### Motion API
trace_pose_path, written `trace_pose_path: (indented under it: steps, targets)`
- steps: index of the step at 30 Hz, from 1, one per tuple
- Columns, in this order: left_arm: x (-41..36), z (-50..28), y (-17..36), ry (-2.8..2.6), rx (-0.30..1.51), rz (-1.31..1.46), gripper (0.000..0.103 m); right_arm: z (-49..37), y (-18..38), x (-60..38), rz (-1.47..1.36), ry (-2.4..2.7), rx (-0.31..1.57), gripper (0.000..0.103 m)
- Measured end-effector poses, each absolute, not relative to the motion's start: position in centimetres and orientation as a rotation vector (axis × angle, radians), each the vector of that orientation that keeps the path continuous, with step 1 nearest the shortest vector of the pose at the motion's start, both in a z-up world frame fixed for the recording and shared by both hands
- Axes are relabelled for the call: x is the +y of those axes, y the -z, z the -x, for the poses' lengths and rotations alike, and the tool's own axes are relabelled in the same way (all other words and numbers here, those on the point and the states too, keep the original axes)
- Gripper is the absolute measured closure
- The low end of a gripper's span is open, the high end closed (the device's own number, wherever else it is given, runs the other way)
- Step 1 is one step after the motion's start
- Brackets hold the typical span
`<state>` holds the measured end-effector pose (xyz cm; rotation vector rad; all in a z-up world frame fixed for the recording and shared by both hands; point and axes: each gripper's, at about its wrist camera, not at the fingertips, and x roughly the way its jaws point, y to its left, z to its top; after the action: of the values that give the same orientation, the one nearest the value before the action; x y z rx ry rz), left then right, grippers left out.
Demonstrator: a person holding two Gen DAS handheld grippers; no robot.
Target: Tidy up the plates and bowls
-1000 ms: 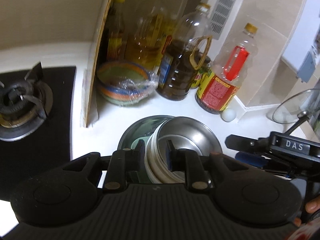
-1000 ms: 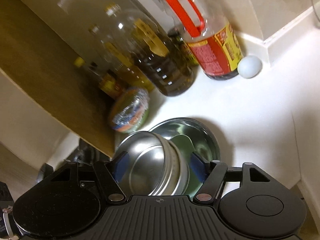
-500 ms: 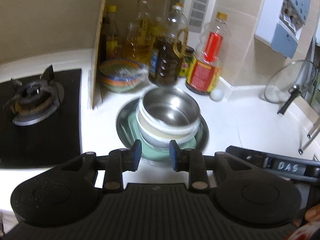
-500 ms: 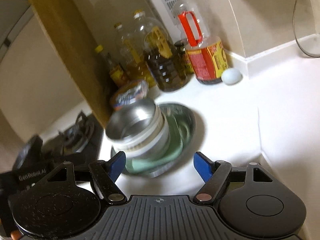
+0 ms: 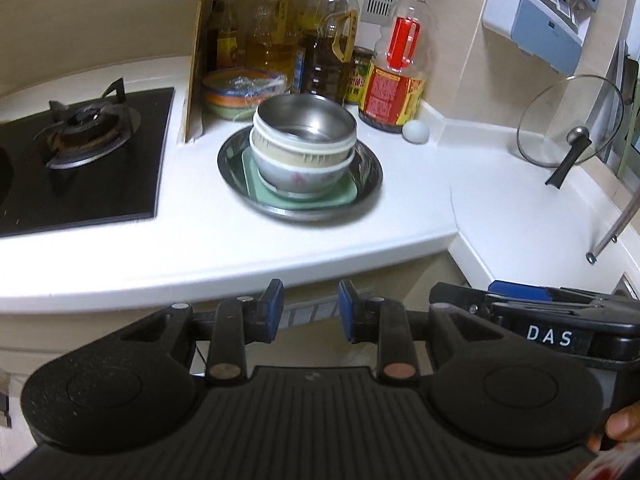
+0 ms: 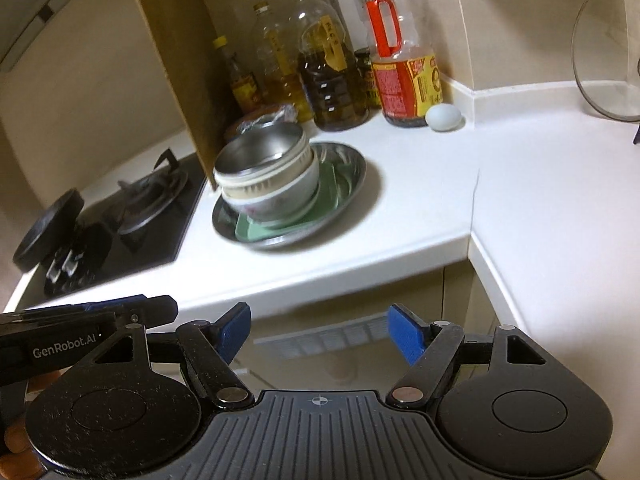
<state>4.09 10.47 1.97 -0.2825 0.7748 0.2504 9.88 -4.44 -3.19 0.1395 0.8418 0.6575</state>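
Steel bowl (image 5: 306, 125) atop nested bowls on green plate (image 5: 256, 189) in steel dish (image 5: 372, 178)

From my left wrist view, the clear glass pot lid (image 5: 568, 120) at three o'clock is whole; my right wrist view cuts it at the edge. The stacked steel and ceramic bowls (image 6: 266, 178) hide most of the pale green square plate (image 6: 280, 228). Bottle labels are unreadable to me.

A shiny steel bowl (image 5: 306, 126) topped the stack; beneath it, the metal tray (image 5: 368, 184) gleamed on the smooth, glossy white bench (image 5: 400, 216).
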Motion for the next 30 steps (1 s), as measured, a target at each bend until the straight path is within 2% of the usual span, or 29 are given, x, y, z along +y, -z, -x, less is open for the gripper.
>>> trace_pose_path:
  steps: [13,30]
  targets:
    - [6.5,1.1,-1.9,-0.268,0.777,0.266,0.077,-5.2,3.7,-6.6,-0.095,-0.669,0.872,0.028]
    - [4.7,3.1,-2.4,-0.251,0.768,0.261,0.077,-3.1,3.5,-8.0,-0.092,-0.662,0.865,0.028]
